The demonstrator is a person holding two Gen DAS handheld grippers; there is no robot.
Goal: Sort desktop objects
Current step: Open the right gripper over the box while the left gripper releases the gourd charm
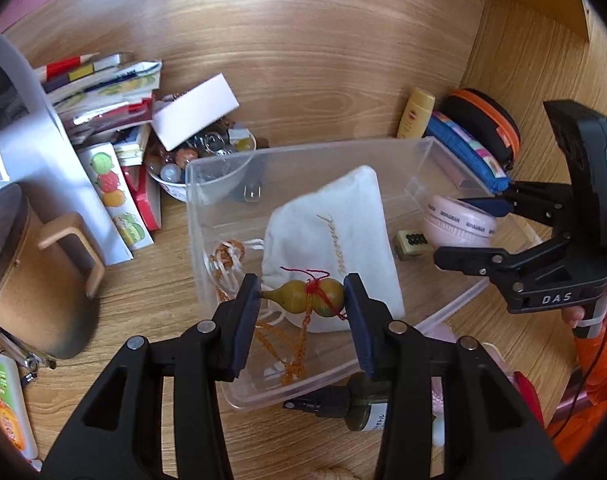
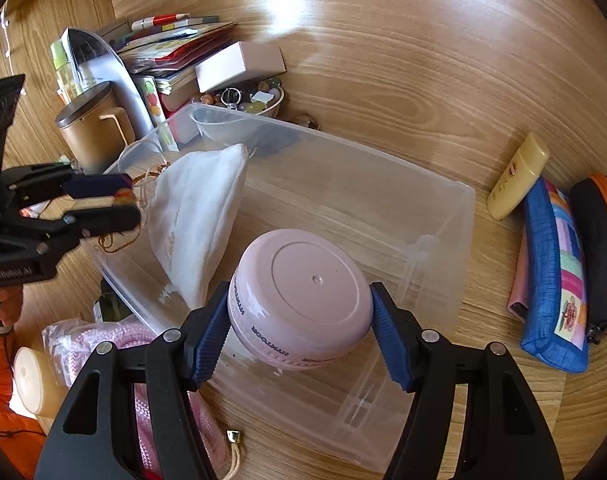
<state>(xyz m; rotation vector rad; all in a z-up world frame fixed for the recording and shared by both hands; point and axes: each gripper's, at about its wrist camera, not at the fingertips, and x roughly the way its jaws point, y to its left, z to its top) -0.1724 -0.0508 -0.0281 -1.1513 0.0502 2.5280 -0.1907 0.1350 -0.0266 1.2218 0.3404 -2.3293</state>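
Left gripper [image 1: 303, 296] is clamped part-open on a small gourd [image 1: 307, 296], pads on its two ends, held over the clear bin [image 1: 207, 240] above the white pouch [image 1: 343, 240]. The gourd's long axis runs 9 to 3 o'clock, narrow tip at 9, fat base at 3. Right gripper [image 2: 299, 312] is clamped about half-open on a pink jar [image 2: 303, 292], flat face up, tilted toward 1 o'clock, over the bin's near half. Risks: an end-on pinch on a rounded gourd may slip or pop out; its dangling orange cord [image 1: 299, 356] could snag the bin rim; the smooth jar may rotate between the pads; the grippers are near each other and could collide.
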